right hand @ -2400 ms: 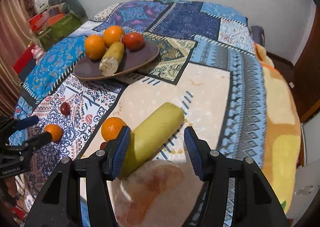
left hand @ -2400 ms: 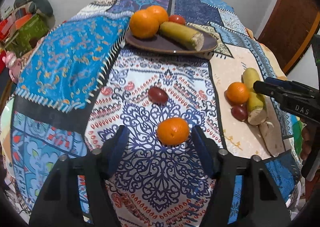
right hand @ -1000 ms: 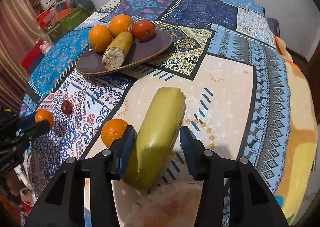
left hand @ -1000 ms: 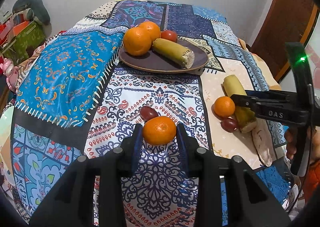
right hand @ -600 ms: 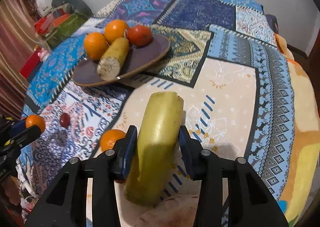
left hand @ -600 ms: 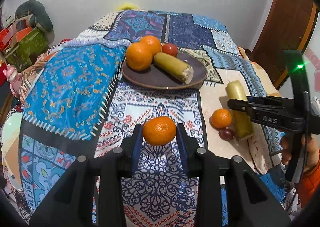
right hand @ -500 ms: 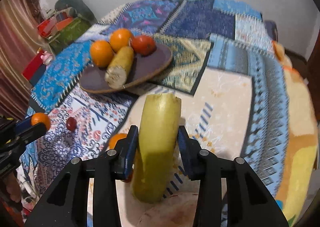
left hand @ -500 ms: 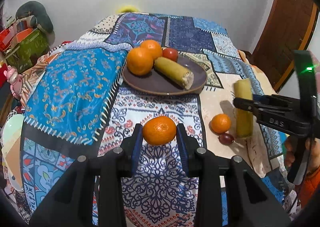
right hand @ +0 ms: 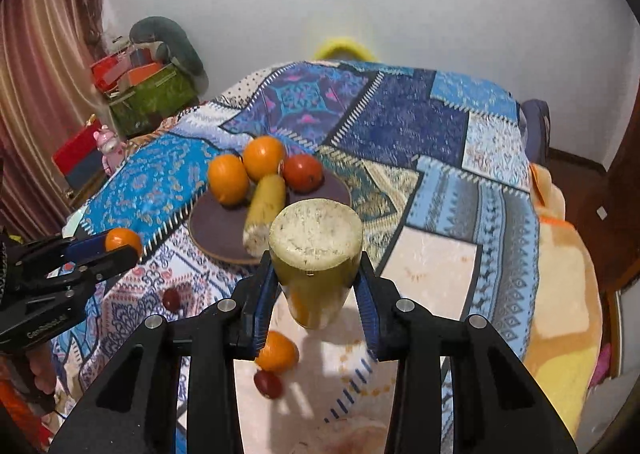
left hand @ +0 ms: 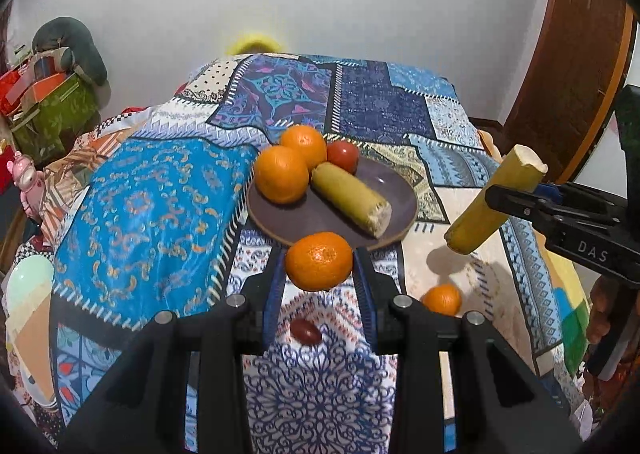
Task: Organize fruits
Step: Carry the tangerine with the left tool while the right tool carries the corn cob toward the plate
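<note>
The left gripper (left hand: 319, 286) is clamped on an orange (left hand: 319, 261), its 2 blue-padded fingers (left hand: 273, 296) pressing the fruit's sides and holding it clear of the patterned cloth (left hand: 152, 209). Just beyond the fingertips lies a brown plate (left hand: 396, 201) carrying 2 oranges (left hand: 281, 174), a red fruit (left hand: 343, 156) and a yellow-green cut fruit (left hand: 351, 198). Below and between the fingers, on the cloth, sits a small dark red fruit (left hand: 306, 330); just right of the right finger lies another orange (left hand: 442, 298).

The right gripper (right hand: 316, 286) grips a long yellow-green fruit (right hand: 315, 254) across its middle, the pale cut end facing the camera and the piece tilted, off the cloth. Its jaws have just been closing on this fruit, which is between them. Past its fingertips stands the same plate (right hand: 208, 223). Under the left finger lie an orange (right hand: 277, 351) and a small dark red fruit (right hand: 268, 383); another small dark fruit (right hand: 171, 298) rests farther left.
</note>
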`<state>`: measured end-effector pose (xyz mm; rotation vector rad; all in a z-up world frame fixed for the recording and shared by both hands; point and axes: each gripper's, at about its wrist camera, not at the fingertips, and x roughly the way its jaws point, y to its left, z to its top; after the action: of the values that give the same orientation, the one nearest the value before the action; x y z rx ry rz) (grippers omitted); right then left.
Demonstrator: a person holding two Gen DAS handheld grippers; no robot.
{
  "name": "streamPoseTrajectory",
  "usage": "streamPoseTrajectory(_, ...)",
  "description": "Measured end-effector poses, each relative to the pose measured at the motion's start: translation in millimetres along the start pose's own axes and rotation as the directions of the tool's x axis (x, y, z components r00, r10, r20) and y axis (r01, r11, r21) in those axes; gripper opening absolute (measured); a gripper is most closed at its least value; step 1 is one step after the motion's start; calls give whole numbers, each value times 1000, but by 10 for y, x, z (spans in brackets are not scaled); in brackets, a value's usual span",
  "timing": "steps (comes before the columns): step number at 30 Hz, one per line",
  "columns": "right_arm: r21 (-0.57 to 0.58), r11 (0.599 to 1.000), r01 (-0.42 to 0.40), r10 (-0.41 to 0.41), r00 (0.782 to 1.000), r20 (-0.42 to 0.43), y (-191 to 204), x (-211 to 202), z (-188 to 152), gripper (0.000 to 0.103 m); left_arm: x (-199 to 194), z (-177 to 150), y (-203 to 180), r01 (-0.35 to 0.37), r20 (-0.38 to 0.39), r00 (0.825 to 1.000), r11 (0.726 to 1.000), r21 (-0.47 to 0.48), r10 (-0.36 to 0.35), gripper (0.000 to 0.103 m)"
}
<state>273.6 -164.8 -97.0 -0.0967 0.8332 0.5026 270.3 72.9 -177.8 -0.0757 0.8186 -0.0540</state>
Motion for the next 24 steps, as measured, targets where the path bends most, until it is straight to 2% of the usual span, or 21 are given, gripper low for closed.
streamPoseTrajectory(8,-36,999,-10,9,1000,-8,73,188,174,34,202,141,70,1,0,1000,1000,-4,-1,34)
streamPoseTrajectory(21,-55,998,-27,25,999,-30,99,586,465,34,712,276,133,14,-49,999,1000,5,-14,34)
streamPoseTrajectory(24,-73,997,-20,15,998,-60,142,756,503,34,840,293,148,18,-69,997,1000,5,-17,34)
